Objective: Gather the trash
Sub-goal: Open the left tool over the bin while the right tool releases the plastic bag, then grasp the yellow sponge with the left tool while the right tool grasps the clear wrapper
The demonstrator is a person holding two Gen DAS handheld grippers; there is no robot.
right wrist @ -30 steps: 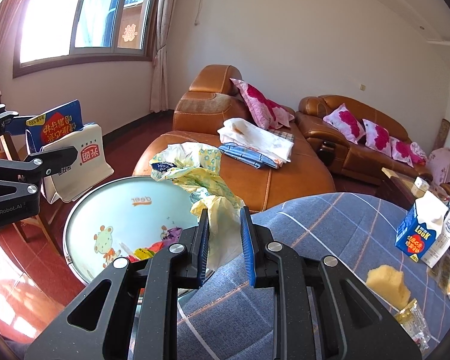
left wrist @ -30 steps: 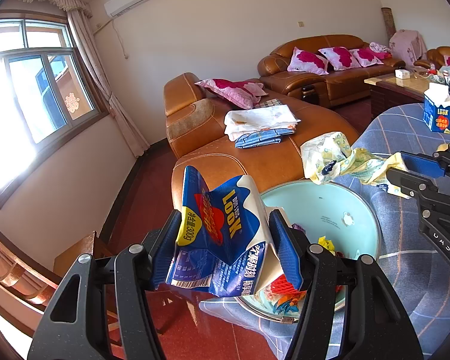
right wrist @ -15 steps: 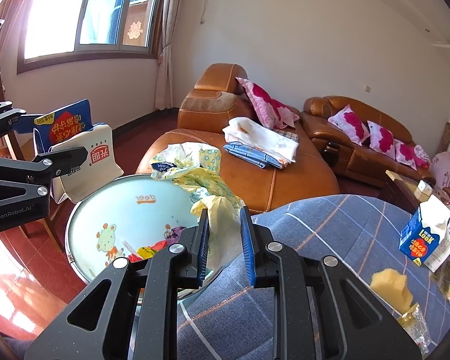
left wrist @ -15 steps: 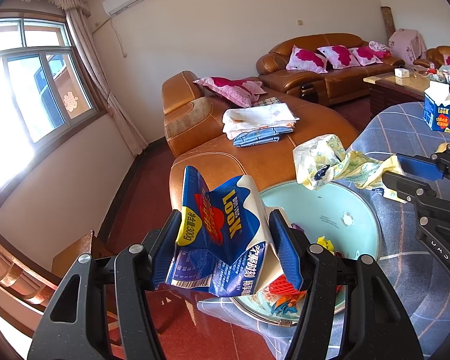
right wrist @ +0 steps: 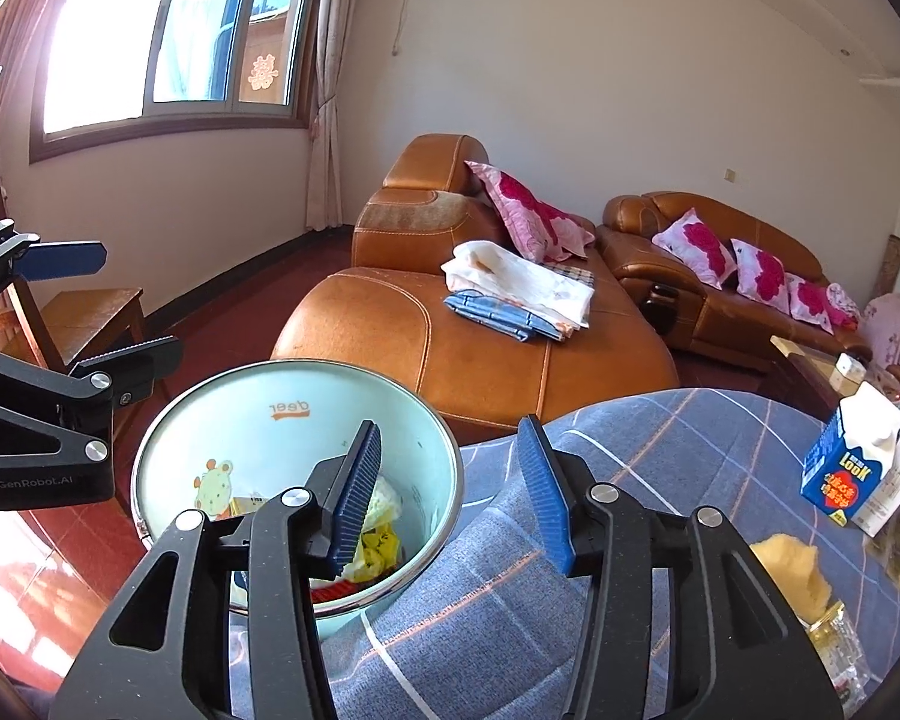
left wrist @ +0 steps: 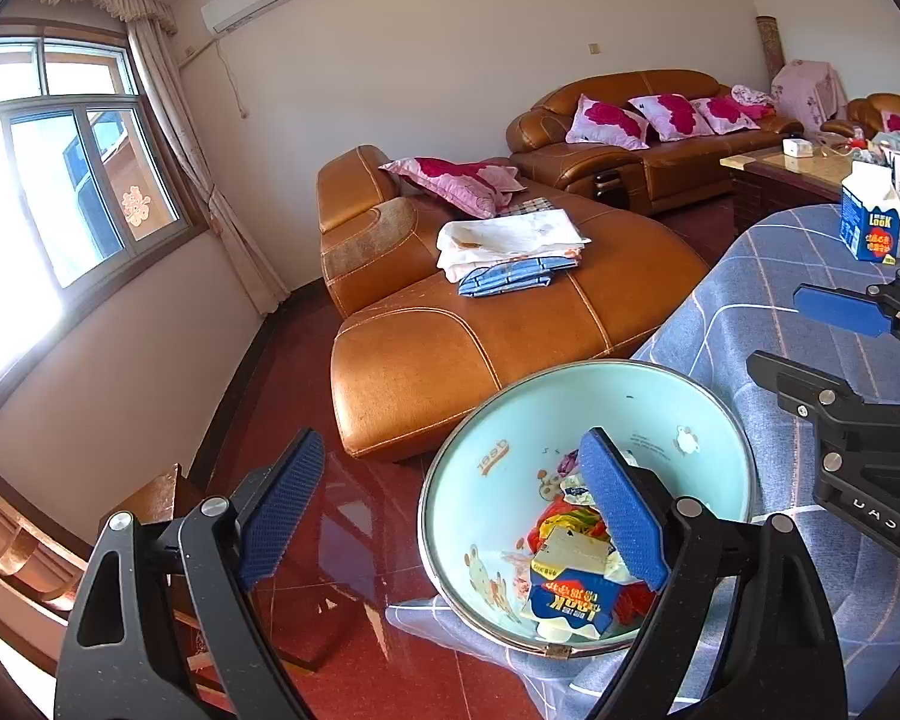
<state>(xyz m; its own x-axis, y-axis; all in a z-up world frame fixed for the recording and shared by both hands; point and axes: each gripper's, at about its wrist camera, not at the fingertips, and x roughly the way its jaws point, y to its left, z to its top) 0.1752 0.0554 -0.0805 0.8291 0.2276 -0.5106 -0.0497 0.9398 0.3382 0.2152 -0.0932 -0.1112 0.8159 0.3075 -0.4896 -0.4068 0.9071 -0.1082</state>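
Glossy, perhaps enamelled basin (left wrist: 678, 420); leather sofa (left wrist: 510, 330)

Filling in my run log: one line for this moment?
left gripper: open | right gripper: open | blue carton: in bin | upright carton: on table

"LooK" on the milk carton (right wrist: 840, 468); "deer" inside the bin (right wrist: 288, 408).

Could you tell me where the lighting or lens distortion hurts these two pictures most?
Left wrist view: the window at left is blown out to white, the red floor shows glare, and the walls bow with the fisheye. Right wrist view: the window is again overexposed at upper left, the corners go black, yet the bin stays sharp.
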